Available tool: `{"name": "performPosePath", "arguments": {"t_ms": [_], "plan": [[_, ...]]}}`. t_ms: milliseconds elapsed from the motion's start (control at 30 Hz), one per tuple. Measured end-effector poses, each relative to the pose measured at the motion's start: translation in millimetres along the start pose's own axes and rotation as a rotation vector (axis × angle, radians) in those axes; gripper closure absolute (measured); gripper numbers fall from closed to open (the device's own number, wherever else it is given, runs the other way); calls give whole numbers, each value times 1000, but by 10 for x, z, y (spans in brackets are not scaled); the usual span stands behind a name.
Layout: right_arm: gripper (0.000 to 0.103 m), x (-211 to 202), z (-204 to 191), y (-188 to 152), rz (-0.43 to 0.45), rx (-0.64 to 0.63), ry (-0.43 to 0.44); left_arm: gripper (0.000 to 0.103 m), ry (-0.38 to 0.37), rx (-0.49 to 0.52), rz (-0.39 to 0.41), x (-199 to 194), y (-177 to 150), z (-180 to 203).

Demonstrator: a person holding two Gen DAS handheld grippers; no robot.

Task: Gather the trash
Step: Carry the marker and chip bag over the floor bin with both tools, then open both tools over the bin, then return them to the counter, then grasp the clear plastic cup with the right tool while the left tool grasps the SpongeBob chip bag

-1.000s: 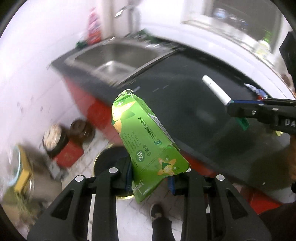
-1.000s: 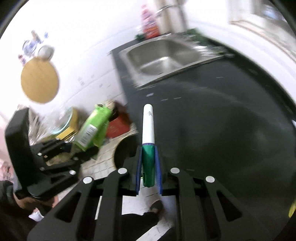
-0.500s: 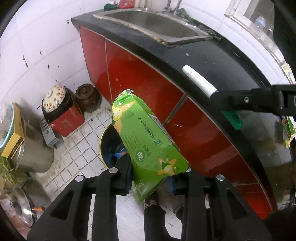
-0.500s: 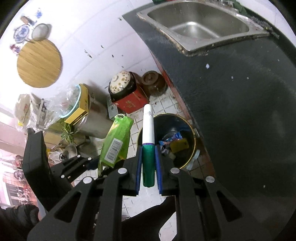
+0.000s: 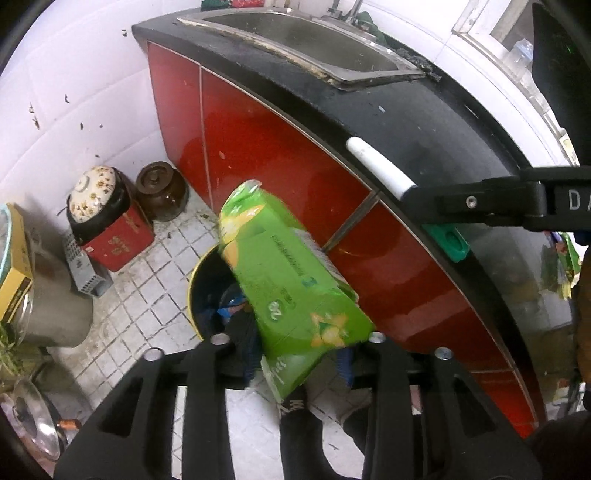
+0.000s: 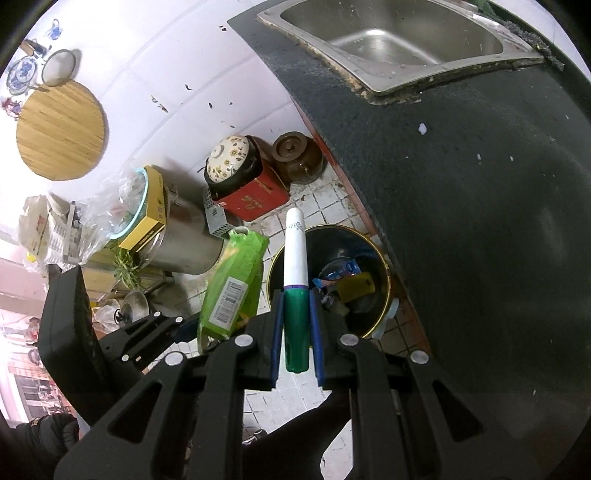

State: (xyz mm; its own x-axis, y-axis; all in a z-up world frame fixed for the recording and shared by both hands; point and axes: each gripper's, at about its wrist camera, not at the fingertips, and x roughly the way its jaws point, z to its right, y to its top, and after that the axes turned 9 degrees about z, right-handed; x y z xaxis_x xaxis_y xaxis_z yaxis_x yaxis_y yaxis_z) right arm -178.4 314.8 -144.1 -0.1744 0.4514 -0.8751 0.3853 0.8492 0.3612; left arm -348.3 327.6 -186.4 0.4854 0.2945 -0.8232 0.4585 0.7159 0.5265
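A green drink carton (image 5: 288,280) stands between the jaws of my left gripper (image 5: 298,354), which are opening. The carton is blurred and tilting, and a gap shows beside the left pad. It hangs over a black trash bin with a gold rim (image 5: 192,291) on the tiled floor. In the right wrist view the carton (image 6: 232,288) and left gripper (image 6: 166,332) sit left of the bin (image 6: 332,226). My right gripper (image 6: 295,321) is shut on a white and green tube (image 6: 295,258), pointing down at the bin. The tube (image 5: 376,166) also shows at the right of the left wrist view.
A black counter (image 6: 480,184) with a steel sink (image 6: 399,33) rises right of the bin over red cabinet fronts (image 5: 277,147). A red box with a floral lidded pot (image 5: 110,236), a brown jar (image 5: 160,190) and a steel pot (image 6: 181,236) crowd the floor. A person's leg (image 5: 295,424) is below.
Both grippers swung off the counter and down over the floor bin. The left jaws have spread, and the carton has loosened and shifted between them. The right grip on the tube is unchanged.
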Motion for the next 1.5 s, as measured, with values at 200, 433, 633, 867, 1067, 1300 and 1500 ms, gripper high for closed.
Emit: {"name": "performPosePath", "arguments": {"t_ms": [200, 433, 633, 867, 1067, 1300, 1500], "plan": [[43, -16, 36, 38, 17, 20, -15, 25, 36, -5, -15, 102, -28, -13], [43, -310, 186, 1, 68, 52, -13, 24, 33, 12, -6, 56, -16, 76], [37, -955, 587, -190, 188, 106, -81, 12, 23, 118, 36, -93, 136, 513], [33, -2138, 1339, -746, 417, 220, -332, 11, -138, 295, 58, -217, 376, 1533], [32, -3068, 2029, -1544, 545, 374, -543, 11, -315, 475, 67, -284, 445, 2729], [32, -3716, 2588, -2566, 588, 544, -692, 11, -445, 593, 37, -353, 240, 3852], [32, -3973, 2909, -3197, 586, 629, -737, 11, -487, 669, 11, -353, -20, 4432]]}}
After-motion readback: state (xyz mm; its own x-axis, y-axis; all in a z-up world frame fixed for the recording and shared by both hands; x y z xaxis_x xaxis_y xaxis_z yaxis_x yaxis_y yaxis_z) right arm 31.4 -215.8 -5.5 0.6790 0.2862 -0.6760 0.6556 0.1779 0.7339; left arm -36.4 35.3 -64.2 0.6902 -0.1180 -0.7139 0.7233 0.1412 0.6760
